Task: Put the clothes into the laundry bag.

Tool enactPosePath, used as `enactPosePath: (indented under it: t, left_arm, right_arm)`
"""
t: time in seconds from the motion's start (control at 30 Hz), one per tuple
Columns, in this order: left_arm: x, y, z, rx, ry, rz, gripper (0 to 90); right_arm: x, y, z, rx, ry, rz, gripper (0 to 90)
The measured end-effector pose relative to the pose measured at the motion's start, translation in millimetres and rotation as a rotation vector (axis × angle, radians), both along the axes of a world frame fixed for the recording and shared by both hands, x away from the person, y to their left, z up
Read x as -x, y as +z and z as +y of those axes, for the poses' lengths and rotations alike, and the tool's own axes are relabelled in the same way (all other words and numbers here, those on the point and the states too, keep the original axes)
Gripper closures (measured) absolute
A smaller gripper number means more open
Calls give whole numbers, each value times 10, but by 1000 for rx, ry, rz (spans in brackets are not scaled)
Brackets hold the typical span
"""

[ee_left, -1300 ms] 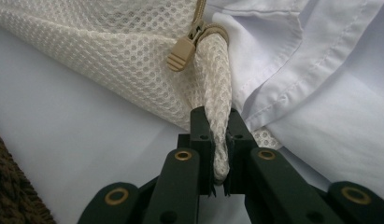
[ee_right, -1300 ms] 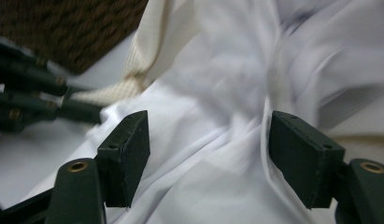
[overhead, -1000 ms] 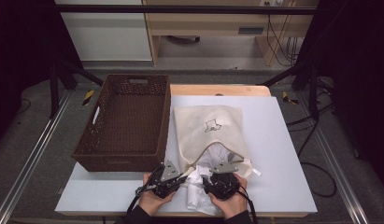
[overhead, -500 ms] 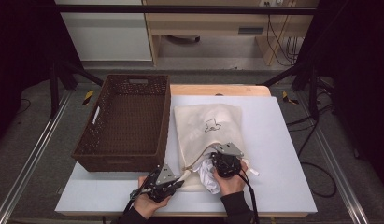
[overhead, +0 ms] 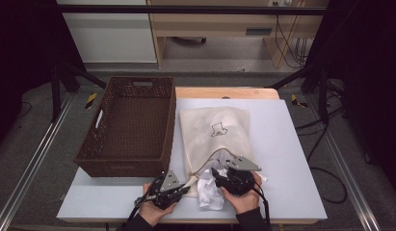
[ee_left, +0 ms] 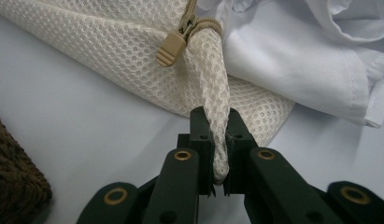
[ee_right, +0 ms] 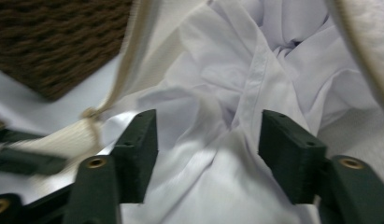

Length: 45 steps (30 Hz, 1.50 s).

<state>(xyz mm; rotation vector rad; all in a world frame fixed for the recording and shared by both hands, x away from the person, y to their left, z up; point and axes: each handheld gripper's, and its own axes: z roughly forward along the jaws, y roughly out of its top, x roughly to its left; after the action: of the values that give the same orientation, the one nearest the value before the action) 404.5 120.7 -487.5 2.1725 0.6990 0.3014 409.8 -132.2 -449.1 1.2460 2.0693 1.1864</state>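
You have a cream mesh bag [overhead: 216,134] lying flat on the white table [overhead: 292,144], just to the right of the brown woven basket [overhead: 125,127]. The bag has a small dark drawing printed on its top side [overhead: 218,129]. It is too small to tell what it shows, and there are no words you can read on it.

Your left hand [overhead: 152,211] comes in from the bottom edge and is wrapped around the left gripper [overhead: 185,185]. That gripper points to the right, toward the near left corner of the bag. In the left gripper view its jaws are squeezed tight on a thin twisted bit of the mesh bag [ee_left: 215,121]. The tan zipper pull [ee_left: 171,46] hangs just past the jaws, next to the pinched mesh.

Your right hand [overhead: 241,199] holds the right gripper [overhead: 216,174] at the bag's open mouth, which faces you. The gripper points left and a bit away from you. In the right gripper view its jaws are spread wide apart with nothing gripped. They sit over a crumpled white shirt [ee_right: 236,93].

The white shirt [overhead: 209,192] spills out of the bag's mouth onto the table between your two hands. Part of it is inside the bag and part is out on the table.

The basket [ee_right: 54,42] sits close by, beyond the bag's edge.
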Motion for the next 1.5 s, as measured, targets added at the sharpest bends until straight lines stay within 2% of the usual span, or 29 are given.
enactPosePath:
  t: [0.13, 0.23, 0.3, 0.33, 0.37, 0.4, 0.43, 0.5, 0.63, 0.73, 0.77, 0.8, 0.97, 1.03, 1.07, 1.1, 1.2, 1.27, 1.37, 1.47, 1.5]
  left_arm:
    - [-6, 0, 4, 3, 0, 5, 845]
    - [-12, -2, 5, 10, 4, 11, 842]
    - [-13, -2, 6, 10, 4, 11, 842]
    - [-15, -3, 7, 13, 4, 15, 842]
    - [-16, -2, 8, 13, 4, 16, 841]
    - [-18, -2, 10, 14, 3, 18, 841]
    - [-19, -2, 11, 14, 3, 19, 840]
    - [-17, -3, 8, 14, 3, 18, 839]
    - [-26, -2, 13, 17, 2, 24, 837]
    - [-28, -2, 14, 17, 2, 25, 837]
    - [-28, -2, 14, 17, 2, 25, 837]
    - [-27, -2, 14, 17, 2, 24, 837]
    - [-34, -2, 18, 21, 2, 31, 838]
    - [-35, -2, 19, 22, 1, 32, 838]
    - [-34, -2, 18, 21, 1, 32, 838]
    - [-34, -2, 18, 21, 1, 32, 838]
    - [-35, -2, 19, 22, 0, 33, 838]
    - [-37, -2, 21, 24, 1, 35, 838]
    - [-38, -2, 21, 25, 1, 37, 838]
    - [-37, -2, 21, 24, 1, 35, 838]
    - [-37, -2, 21, 24, 1, 35, 837]
  right_arm:
    - [149, 0, -96, -13, 17, 43, 248]
    - [234, -101, -100, -16, 33, 101, 220]
    - [237, -187, -31, 9, 41, 130, 216]
    - [237, -187, -31, 9, 41, 130, 216]
    - [213, -236, 35, 35, 45, 148, 215]
    - [161, -300, 142, 86, 52, 170, 233]
    - [144, -321, 183, 103, 48, 177, 237]
    - [114, -330, 241, 144, 31, 152, 329]
    - [68, -311, 248, 150, -20, 142, 586]
    - [31, -303, 269, 162, -24, 132, 719]
    - [31, -303, 269, 162, -24, 132, 719]
    - [-18, -291, 281, 160, -24, 131, 762]
    - [-141, -213, 307, 123, -40, 88, 776]
    - [-234, -161, 337, 96, -58, 59, 776]
    - [-350, -138, 370, 79, -76, 33, 775]
    - [-393, -139, 386, 73, -86, 29, 773]
    - [-555, -239, 416, 68, -121, -1, 765]
    - [-615, -315, 430, 74, -133, -2, 748]
    - [-641, -355, 447, 81, -130, 0, 721]
    - [-564, -304, 403, 49, -90, 4, 585]
    - [-564, -304, 403, 49, -90, 4, 585]
